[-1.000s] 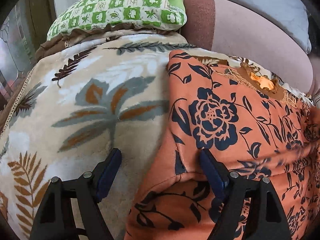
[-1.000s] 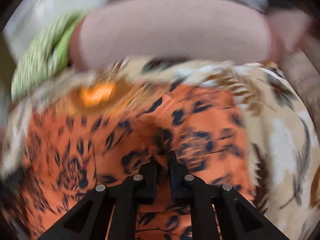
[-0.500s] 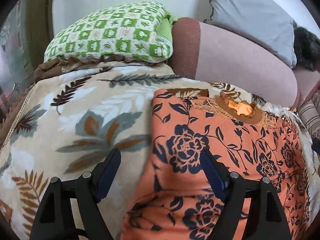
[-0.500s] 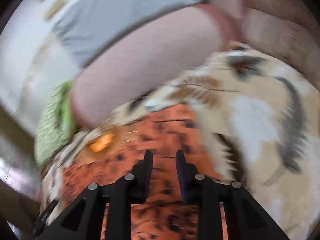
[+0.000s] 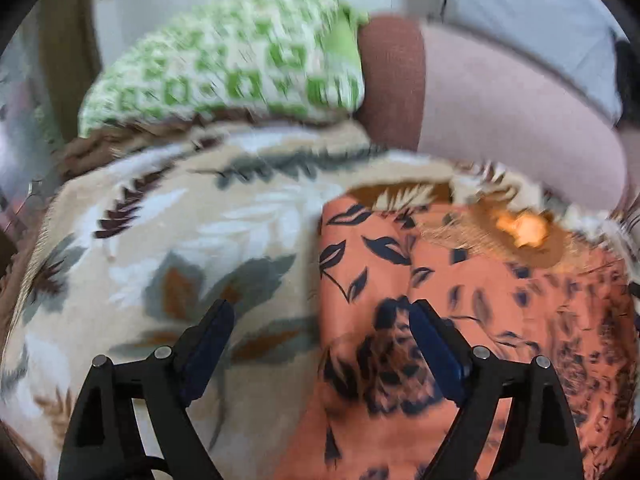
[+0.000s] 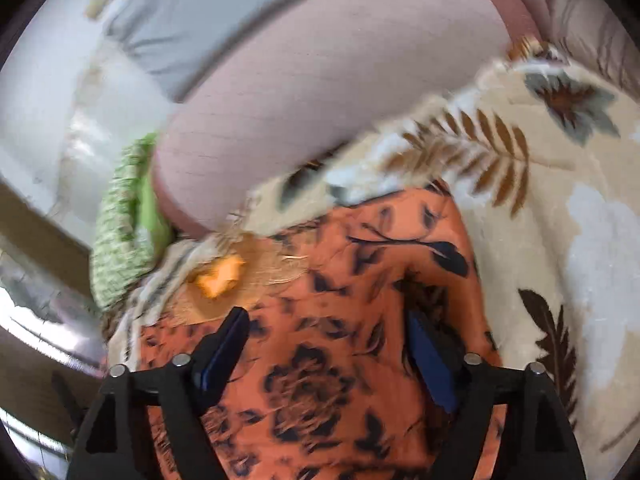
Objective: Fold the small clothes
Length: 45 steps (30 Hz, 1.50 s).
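The left gripper (image 5: 318, 326) is spread wide and holds nothing. It straddles the left edge of the orange floral garment (image 5: 460, 320): its left finger is over the leaf-print blanket (image 5: 160, 248), its right finger over the orange cloth. Whether either finger touches fabric cannot be told through the blur.

The garment lies flat on the blanket, its brown neckline (image 5: 516, 236) toward the pink bolster (image 5: 500, 120), with a green checked pillow (image 5: 232, 72) further left. The side edges look turned in already, so it is probably partly folded.

The right gripper (image 6: 326, 330) is also wide open and empty, both fingers over the garment (image 6: 360, 320), the neckline (image 6: 224, 276) ahead and to its left, the garment's right edge just beyond its right finger.

Risks, as I judge them:
1. The left gripper could pinch the plush blanket along with the garment's edge, since it spans both.
2. The thin cloth may slip or bunch if only 1 layer is caught, undoing the folded sides.
3. The 2 grippers lifting unevenly would skew the next fold.
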Each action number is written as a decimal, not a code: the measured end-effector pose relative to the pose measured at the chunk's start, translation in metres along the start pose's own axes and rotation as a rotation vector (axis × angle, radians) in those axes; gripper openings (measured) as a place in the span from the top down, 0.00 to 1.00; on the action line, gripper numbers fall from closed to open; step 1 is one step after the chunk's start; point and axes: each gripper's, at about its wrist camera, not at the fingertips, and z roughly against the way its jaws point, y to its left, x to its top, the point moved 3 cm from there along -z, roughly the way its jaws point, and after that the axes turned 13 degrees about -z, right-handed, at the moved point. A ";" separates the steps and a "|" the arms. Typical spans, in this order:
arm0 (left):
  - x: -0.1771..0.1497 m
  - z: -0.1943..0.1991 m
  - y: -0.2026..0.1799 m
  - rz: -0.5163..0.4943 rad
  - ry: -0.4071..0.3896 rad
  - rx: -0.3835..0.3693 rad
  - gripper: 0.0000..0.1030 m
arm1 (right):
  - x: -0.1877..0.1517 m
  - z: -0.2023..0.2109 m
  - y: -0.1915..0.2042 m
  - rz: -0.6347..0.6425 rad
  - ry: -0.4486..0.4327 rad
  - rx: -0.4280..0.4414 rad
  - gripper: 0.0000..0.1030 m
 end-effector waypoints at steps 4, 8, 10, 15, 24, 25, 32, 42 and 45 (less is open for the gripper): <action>-0.006 -0.037 0.027 0.116 0.098 0.089 0.14 | 0.000 0.011 0.016 0.065 -0.033 0.001 0.19; 0.004 -0.023 0.029 0.099 0.005 0.127 0.14 | 0.000 0.026 0.025 0.113 -0.061 0.062 0.17; 0.007 -0.039 0.015 0.001 0.044 0.164 0.14 | 0.002 -0.005 0.012 0.096 -0.007 -0.046 0.14; 0.005 -0.050 0.027 0.070 0.064 0.181 0.14 | -0.001 0.019 0.015 0.069 -0.041 0.033 0.14; -0.005 -0.045 0.027 0.085 0.126 0.115 0.13 | 0.003 0.034 0.006 0.031 -0.048 -0.001 0.14; -0.006 -0.033 0.030 0.085 0.100 0.109 0.13 | -0.002 0.045 0.009 0.047 -0.062 0.009 0.14; -0.073 0.084 0.038 0.067 0.005 0.017 0.13 | -0.090 0.133 -0.002 0.118 -0.079 0.007 0.14; -0.208 0.153 0.028 0.119 0.131 -0.058 0.13 | -0.221 0.207 -0.083 0.000 -0.036 -0.041 0.14; -0.234 0.161 0.020 0.134 0.188 -0.062 0.13 | -0.240 0.208 -0.102 -0.025 0.010 -0.051 0.14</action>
